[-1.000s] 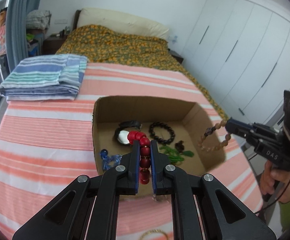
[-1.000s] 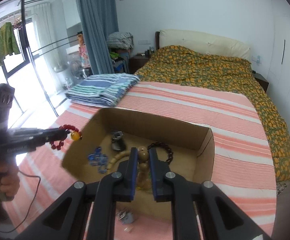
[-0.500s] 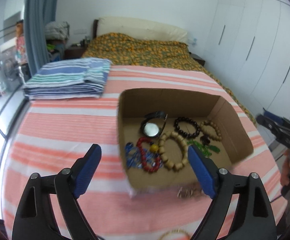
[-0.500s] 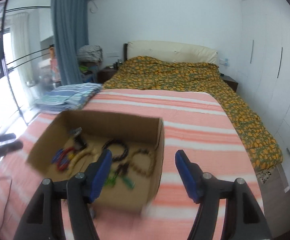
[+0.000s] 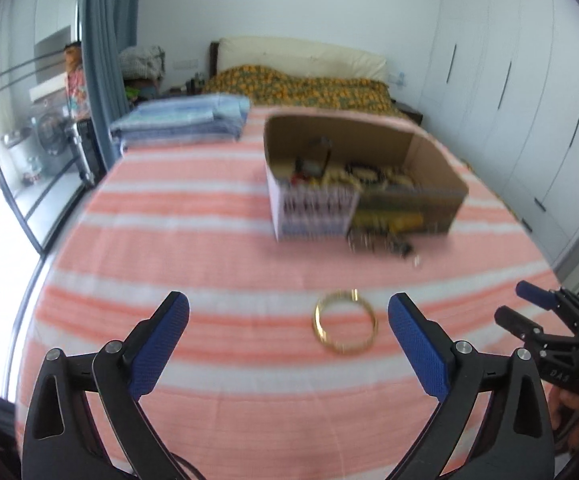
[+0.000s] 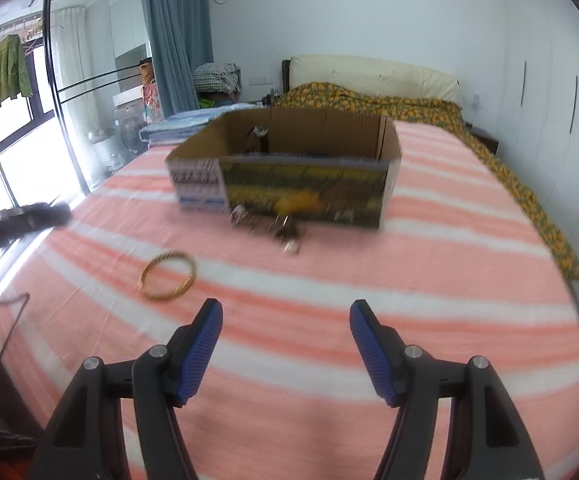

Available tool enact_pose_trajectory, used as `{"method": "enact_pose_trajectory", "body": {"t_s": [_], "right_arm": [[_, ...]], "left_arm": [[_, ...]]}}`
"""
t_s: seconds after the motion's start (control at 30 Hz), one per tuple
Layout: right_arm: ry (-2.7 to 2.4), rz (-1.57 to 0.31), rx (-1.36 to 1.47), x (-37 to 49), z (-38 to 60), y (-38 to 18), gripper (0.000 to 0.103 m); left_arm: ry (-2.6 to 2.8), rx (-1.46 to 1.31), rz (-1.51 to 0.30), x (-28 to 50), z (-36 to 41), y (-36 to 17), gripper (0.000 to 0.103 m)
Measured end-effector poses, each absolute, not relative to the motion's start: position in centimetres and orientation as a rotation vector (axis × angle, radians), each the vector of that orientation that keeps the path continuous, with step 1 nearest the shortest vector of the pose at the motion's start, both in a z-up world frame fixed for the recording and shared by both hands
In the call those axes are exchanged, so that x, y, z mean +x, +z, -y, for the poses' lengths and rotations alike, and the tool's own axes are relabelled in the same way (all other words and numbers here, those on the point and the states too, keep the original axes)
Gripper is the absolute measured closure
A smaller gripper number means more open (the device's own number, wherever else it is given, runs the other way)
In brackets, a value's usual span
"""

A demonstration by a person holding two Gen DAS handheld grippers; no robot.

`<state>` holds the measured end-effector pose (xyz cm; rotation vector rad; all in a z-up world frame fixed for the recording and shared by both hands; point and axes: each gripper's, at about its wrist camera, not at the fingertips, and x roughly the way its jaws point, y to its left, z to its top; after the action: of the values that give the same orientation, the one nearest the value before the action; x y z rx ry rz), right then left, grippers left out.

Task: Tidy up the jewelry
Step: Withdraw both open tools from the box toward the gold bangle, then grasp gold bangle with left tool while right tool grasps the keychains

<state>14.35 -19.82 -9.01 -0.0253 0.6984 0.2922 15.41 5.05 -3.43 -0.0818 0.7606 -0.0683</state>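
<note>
Two grippers are in view, both with nothing between their blue pads. The left gripper (image 5: pixel 288 316) has its jaws spread wide and opening further; the right gripper (image 6: pixel 285 322) has its jaws parted and empty.

Surface: both grippers are angled down over a bedspread (image 5: pixel 193 240) with orange-pink and white stripes. A gold bangle (image 5: pixel 344 322) lies flat on the bedspread just ahead of the left gripper, between the lines of its two pads but touched by neither. From the right gripper the same bangle (image 6: pixel 168 276) lies ahead and to the left, apart from its pads.

Room: beyond the striped cover is a quilt (image 6: pixel 369 98) with an orange pattern and a cream pillow (image 6: pixel 373 74). A folded blue striped blanket (image 5: pixel 185 120) lies ahead-left of the left gripper. A blue curtain (image 6: pixel 177 32) and glazed doors stand to the left; white wardrobe doors (image 5: pixel 529 100) stand to the right.

Container: an open cardboard box (image 5: pixel 429 168) sits ahead of both grippers, well beyond the bangle. It holds beaded bracelets and other pieces, blurred. A small cluster of loose jewelry (image 6: pixel 273 226) lies on the bedspread just against the near wall of the box (image 6: pixel 301 188).

Pose: the right gripper (image 5: pixel 525 308) appears at the right edge of the left wrist view, with a hand (image 5: pixel 565 408) on its grip.
</note>
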Motion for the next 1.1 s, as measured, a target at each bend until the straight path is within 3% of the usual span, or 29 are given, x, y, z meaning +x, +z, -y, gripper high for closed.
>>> {"method": "enact_pose_trajectory", "body": {"t_s": [0.43,0.77,0.93,1.03,1.1], "right_arm": [[0.297,-0.739,-0.006,13.6,19.1,-10.1,0.035],[0.445,-0.752,-0.033,21.3,16.0,-8.7,0.035],[0.529,-0.787,-0.069,28.0,12.2,-10.1,0.04],[0.526,-0.827,-0.108,31.2,10.1,-11.7,0.054],[0.477,-0.845,-0.151,32.4,9.0,-12.6,0.056]], "left_arm": [[-0.025,-0.067,-0.876,19.9,-4.5,-9.4,0.003],[0.013,0.073,-0.938,22.7,-2.7,-12.4,0.006],[-0.025,0.045,-0.906,22.4,-2.5,-12.1,0.042],[-0.042,0.05,-0.892,22.2,-2.1,-12.0,0.057],[-0.048,0.055,-0.888,22.0,-1.9,-12.0,0.06]]}}
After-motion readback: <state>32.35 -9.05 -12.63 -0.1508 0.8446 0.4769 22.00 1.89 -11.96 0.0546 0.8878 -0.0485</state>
